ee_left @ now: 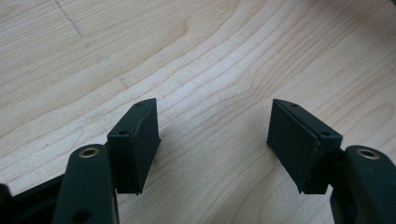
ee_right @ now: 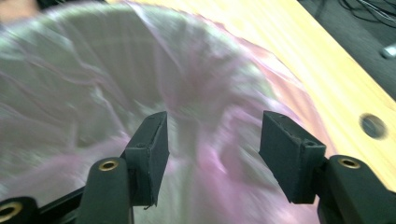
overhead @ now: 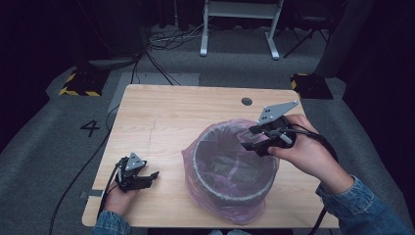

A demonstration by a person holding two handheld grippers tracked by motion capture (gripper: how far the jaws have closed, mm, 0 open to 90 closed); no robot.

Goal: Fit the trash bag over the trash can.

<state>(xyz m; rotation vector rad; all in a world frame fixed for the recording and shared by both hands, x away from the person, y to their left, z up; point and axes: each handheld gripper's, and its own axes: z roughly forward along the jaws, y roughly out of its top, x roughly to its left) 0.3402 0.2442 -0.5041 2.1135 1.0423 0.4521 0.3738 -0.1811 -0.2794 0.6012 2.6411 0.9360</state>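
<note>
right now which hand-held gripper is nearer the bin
Right. The right hand-held gripper hangs open over the bin's far right rim. The left hand-held gripper is open over bare table, left of the bin.

Three cameras — one high, two close

We looked down over the table (overhead: 161, 112); gripper views hugged wood and bin liner (ee_right: 93, 70) — both shared overhead.

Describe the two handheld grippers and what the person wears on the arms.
Both the left gripper and the right gripper are black, each with two blocky jaws on arms with brass-ringed holes. Each carries a grey three-cornered plate dotted with small holes, and each trails a black cable. The pads are flat, dark and rectangular. The sleeves are blue denim.
</note>
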